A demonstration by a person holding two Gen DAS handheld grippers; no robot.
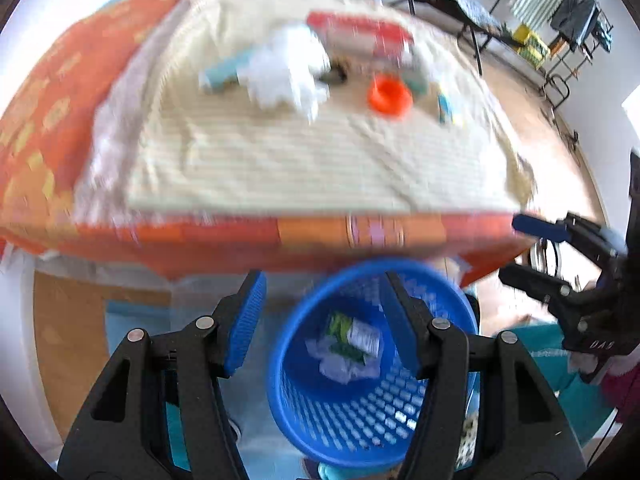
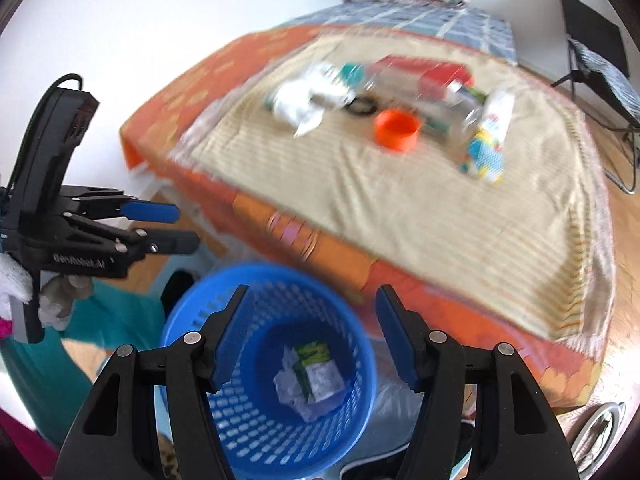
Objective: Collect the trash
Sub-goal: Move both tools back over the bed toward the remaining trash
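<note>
Bed [image 1: 280, 168] with beige mat, far, trash scattered on it, white crumpled paper [image 1: 288, 68], orange cup [image 1: 388, 96], blue basket [image 2: 264, 380] near, below bed edge, wrappers inside, left gripper [image 1: 324, 320] and right gripper [image 2: 312, 332] both open, empty, above basket

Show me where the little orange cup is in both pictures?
Left wrist view: the orange cup sits on the cream mat, upper middle, right of the white crumpled paper.
Right wrist view: the orange cup is on the same mat, upper middle-right, right of the paper.
Shared landmark: the blue basket at the bottom of both pictures, below the table edge.
</note>
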